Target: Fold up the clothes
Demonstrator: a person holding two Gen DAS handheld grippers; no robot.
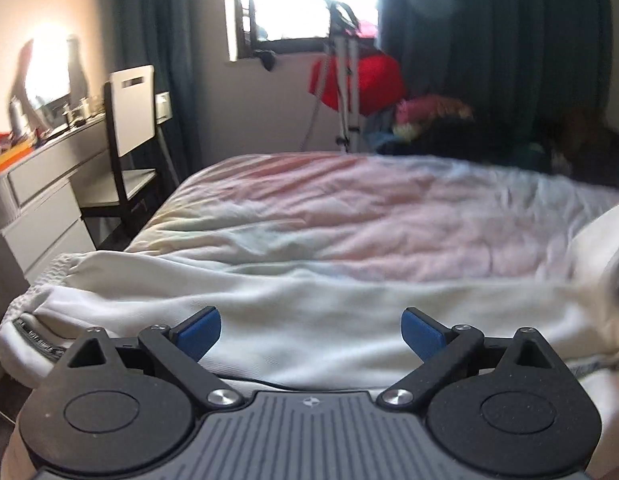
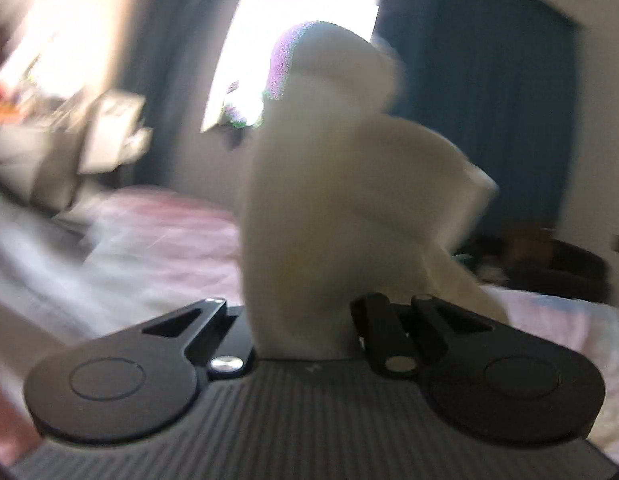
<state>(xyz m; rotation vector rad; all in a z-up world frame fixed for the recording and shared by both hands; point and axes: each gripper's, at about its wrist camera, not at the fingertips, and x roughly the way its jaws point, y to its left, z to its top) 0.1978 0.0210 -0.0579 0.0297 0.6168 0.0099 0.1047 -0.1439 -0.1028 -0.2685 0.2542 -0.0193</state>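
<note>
**On the bed, one end of the garment goes up**

On the bed (image 1: 349,208), a white garment (image 1: 269,320) lies spread along the near edge. The left gripper (image 1: 311,334) hangs just over it, jaws wide apart and holding nothing. To the right, the right gripper (image 2: 305,320) has its jaws closed on a bunch of the same white cloth, which stands up in front of its camera. The view is blurred. This looks like the first fold: next, the left gripper likely needs to pin or grasp the near edge.

left claw (image 1: 310,334) agape, right claw (image 2: 305,320) clamped
</note>
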